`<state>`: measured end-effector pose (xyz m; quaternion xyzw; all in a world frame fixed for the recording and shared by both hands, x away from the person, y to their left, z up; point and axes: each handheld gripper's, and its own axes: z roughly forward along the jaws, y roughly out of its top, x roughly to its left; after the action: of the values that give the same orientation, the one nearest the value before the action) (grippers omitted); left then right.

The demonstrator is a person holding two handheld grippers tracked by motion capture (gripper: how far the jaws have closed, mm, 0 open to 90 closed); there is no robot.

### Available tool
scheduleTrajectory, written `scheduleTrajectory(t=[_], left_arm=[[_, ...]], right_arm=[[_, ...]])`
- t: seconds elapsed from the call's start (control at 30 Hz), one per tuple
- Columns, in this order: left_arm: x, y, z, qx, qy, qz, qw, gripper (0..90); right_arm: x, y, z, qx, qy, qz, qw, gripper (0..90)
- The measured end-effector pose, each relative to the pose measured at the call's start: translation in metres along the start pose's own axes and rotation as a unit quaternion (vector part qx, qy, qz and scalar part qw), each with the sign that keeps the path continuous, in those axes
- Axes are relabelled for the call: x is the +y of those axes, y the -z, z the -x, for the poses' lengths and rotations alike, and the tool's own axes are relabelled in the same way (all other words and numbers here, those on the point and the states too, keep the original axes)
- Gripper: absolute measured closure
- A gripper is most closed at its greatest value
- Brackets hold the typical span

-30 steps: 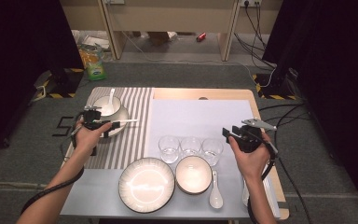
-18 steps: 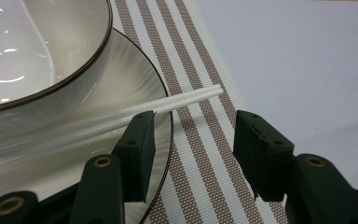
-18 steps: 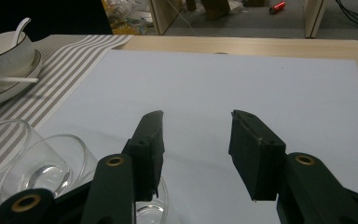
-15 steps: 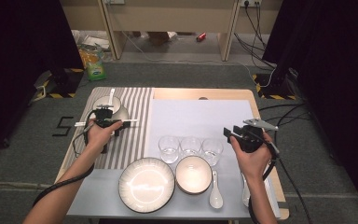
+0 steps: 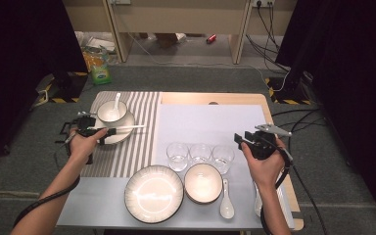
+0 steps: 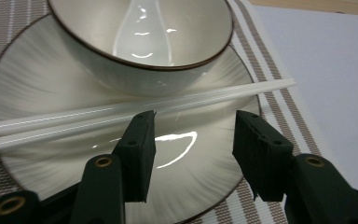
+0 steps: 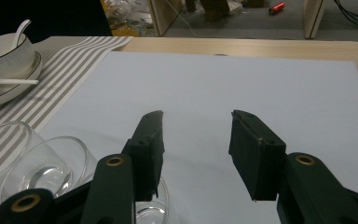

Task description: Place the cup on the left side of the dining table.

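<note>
A pair of white chopsticks (image 5: 127,128) (image 6: 191,100) lies across the rim of a white plate (image 5: 123,134) (image 6: 37,88) on the striped mat. On that plate stands a small bowl (image 5: 111,111) (image 6: 144,77) holding a white spoon (image 6: 142,32). My left gripper (image 5: 102,131) (image 6: 195,116) hovers low over the plate's near side, open, its jaw tips just short of the chopsticks and nothing between them. My right gripper (image 5: 240,138) (image 7: 196,114) is held open over the white mat, right of the glasses, gripping nothing.
Three empty glasses (image 5: 200,152) (image 7: 42,172) stand in a row mid-table. In front of them sit a large plate (image 5: 153,193), a second bowl (image 5: 203,182) and a spoon (image 5: 226,200). The striped mat (image 5: 137,112) lies left of the white mat (image 5: 210,117).
My left hand went right toward the plate, then drew back left and nearer. The chopsticks now rest on the plate, apart from the jaws. The right hand has stayed put.
</note>
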<state>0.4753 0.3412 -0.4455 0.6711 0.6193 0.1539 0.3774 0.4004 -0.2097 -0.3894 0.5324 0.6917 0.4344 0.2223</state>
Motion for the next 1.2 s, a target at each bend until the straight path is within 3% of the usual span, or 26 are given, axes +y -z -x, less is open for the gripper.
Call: scheduleTrajectory(t=[0.2, 0.77, 0.83, 1.03, 1.2], left_arm=[[0.001, 0.000, -0.017, 0.016, 0.006, -0.001, 0.9998, 48.1], [0.004, -0.011, -0.025, 0.018, 0.013, -0.006, 0.9997, 48.0], [0.005, -0.011, -0.025, 0.018, 0.018, -0.004, 0.9997, 48.0], [0.001, -0.008, -0.020, 0.018, 0.008, -0.003, 0.9998, 47.8], [-0.005, 0.000, -0.007, 0.007, -0.002, 0.009, 0.9999, 46.5]], right_arm=[[0.000, -0.001, -0.001, 0.002, 0.002, -0.002, 1.0000, 54.5], [-0.001, -0.002, 0.000, 0.002, -0.002, -0.001, 1.0000, 54.4], [-0.001, -0.001, 0.000, 0.000, 0.000, -0.002, 1.0000, 54.4], [-0.001, -0.001, 0.000, 0.000, -0.006, -0.002, 1.0000, 54.4], [-0.001, 0.000, 0.001, -0.002, -0.001, -0.001, 1.0000, 54.4]])
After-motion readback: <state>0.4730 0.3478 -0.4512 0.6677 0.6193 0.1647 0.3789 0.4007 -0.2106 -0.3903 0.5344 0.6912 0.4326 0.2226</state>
